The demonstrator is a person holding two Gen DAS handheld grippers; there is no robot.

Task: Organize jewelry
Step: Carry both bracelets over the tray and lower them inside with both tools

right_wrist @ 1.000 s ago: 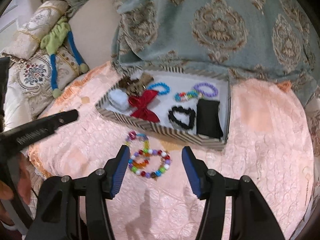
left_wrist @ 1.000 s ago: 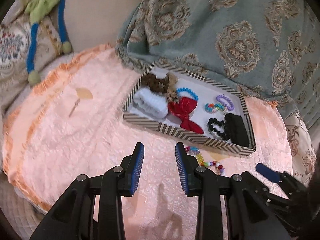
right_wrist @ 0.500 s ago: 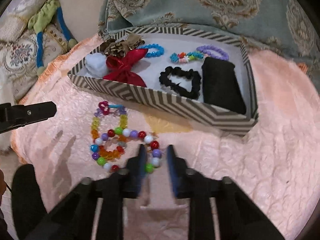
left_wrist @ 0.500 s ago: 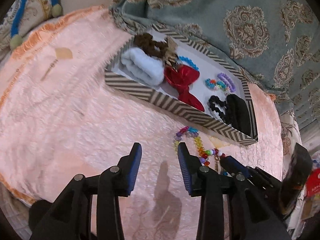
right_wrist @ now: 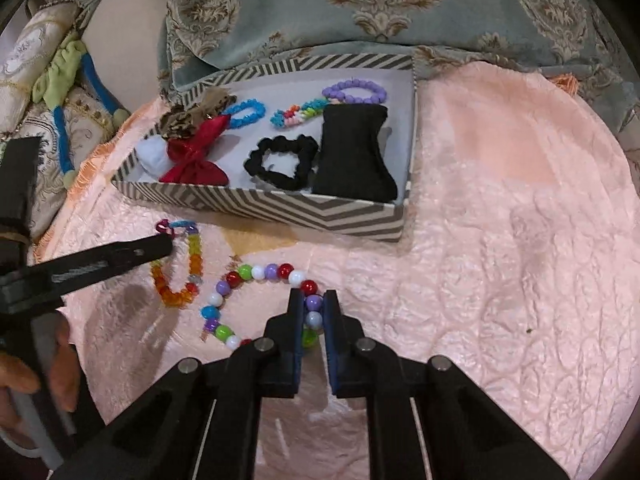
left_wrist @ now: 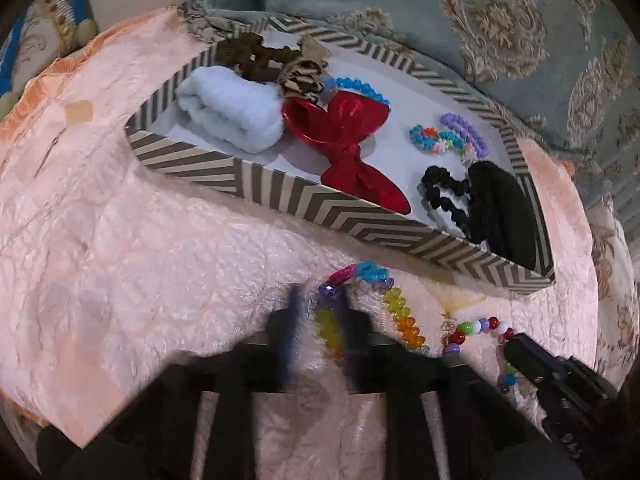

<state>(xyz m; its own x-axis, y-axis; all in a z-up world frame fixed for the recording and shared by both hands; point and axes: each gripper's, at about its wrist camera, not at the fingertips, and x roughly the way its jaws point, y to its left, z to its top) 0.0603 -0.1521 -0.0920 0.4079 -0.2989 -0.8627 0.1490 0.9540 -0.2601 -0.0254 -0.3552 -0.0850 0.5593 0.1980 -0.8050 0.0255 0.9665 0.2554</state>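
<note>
Both grippers have dropped from above the cloth and closed: right gripper [right_wrist: 312, 312] clamped on the round-bead bracelet [right_wrist: 256, 272], left gripper [left_wrist: 320, 320] pinching the crystal bracelet [left_wrist: 400, 312]. Both bracelets lie before the box [right_wrist: 280, 204], ready to lift in.

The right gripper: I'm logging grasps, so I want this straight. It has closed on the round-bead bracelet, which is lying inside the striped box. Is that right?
Not quite. The right gripper has closed on the round-bead bracelet, but the bracelet lies on the pink cloth in front of the striped box, not inside it. The right wrist view shows this.
</note>
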